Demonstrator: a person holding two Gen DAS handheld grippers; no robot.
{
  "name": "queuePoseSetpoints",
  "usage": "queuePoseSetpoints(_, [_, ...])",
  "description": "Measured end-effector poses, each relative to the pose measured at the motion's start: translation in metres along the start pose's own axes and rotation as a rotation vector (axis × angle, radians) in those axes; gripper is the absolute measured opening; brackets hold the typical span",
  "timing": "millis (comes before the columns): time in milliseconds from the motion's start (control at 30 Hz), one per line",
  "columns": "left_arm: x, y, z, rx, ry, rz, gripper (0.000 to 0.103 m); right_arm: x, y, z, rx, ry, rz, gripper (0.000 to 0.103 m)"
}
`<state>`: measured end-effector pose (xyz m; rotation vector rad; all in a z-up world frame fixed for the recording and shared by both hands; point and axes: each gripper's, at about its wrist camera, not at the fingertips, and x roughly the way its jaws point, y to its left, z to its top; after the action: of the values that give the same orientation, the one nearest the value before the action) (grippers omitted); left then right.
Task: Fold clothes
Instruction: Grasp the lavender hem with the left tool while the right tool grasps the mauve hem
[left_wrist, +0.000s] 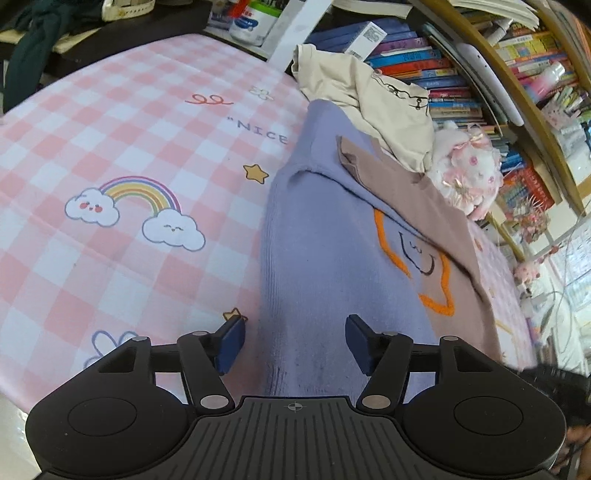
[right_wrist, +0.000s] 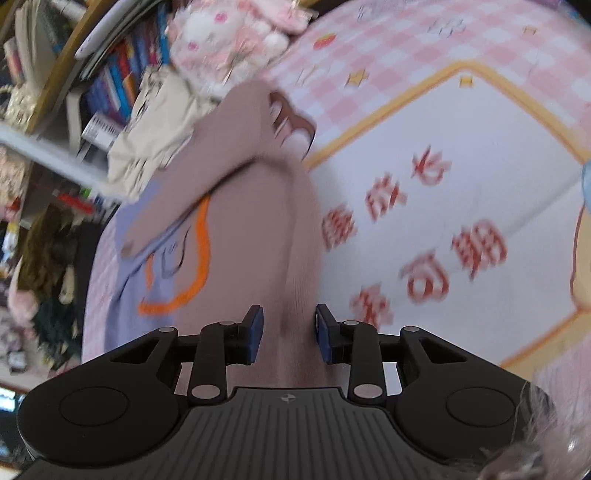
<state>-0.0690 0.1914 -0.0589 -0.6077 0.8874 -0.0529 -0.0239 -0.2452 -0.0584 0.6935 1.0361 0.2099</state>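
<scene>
Holding my left gripper (left_wrist: 295, 341) low over the near end of the lavender sweater (left_wrist: 332, 258), I see its blue fingers (left_wrist: 232, 343) spread wide apart, nothing pinched between them. The knit runs away from the gap toward the far side, its left edge lying on the pink checked cloth (left_wrist: 110, 129) just inside my left finger. A mauve garment (left_wrist: 424, 206) lies across the sweater's right side, covering part of an orange star outline (left_wrist: 436, 295) stitched on it. Farther off, a cream garment (left_wrist: 369, 92) sits crumpled against a row of books (left_wrist: 443, 74), with a white and pink plush toy (left_wrist: 469, 173) to its right.

My right gripper (right_wrist: 289, 334) is blurred in its view; its fingers (right_wrist: 255, 334) stand apart with a ridge of the mauve garment (right_wrist: 258, 221) rising between them, and I cannot tell whether they touch it. The lavender sweater (right_wrist: 129, 295) shows to the left there, the checked cloth (right_wrist: 406, 74) to the right
</scene>
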Motion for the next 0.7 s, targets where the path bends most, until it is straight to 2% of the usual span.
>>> queuePoseSetpoints(167, [-0.004, 0.006, -0.007, -0.044, 0.025, -0.066, 0.060, -0.012, -0.007, -0.029, 0.023, 0.073, 0.068, 0.029])
queuePoseSetpoints(500, [-0.005, 0.019, -0.007, -0.129, 0.072, -0.139, 0.057, -0.018, -0.014, -0.044, 0.097, 0.063, 0.100, 0.026])
queuePoseSetpoints(700, [-0.006, 0.013, -0.010, -0.076, 0.105, -0.128, 0.049, -0.018, -0.013, -0.047, 0.091, 0.058, 0.071, 0.019])
